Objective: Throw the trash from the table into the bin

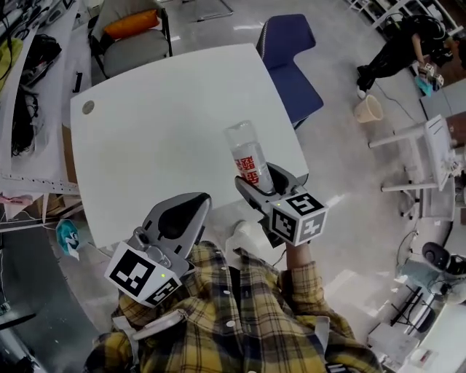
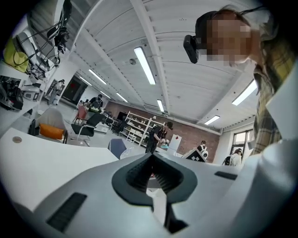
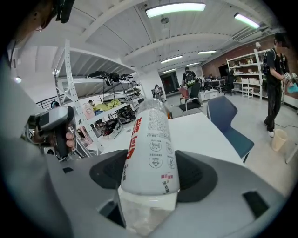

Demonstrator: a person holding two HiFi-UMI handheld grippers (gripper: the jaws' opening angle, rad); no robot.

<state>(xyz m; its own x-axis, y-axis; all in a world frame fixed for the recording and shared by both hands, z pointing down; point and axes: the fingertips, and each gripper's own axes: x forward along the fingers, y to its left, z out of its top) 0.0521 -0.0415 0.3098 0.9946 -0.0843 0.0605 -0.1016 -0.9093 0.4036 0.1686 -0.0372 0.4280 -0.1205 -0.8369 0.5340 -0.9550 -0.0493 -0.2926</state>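
The right gripper (image 1: pixel 261 183) has its fingers clamped on the clear bottle (image 1: pixel 248 156), held at the counter's (image 1: pixel 145 146) 4 o'clock edge. The left gripper's (image 1: pixel 182 215) fingers sit together, empty. This looks like the carrying step. Next comes a swing toward the beige pail (image 1: pixel 369 109) at 2 o'clock, probably the bin.

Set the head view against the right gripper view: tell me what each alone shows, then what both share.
Head view only: the plaid shirt and the marker cube on the right tongs. Right gripper view only: the ceiling lights. Both: the bottle clamped in those tongs, the white table, the blue chair and the bucket on the floor.
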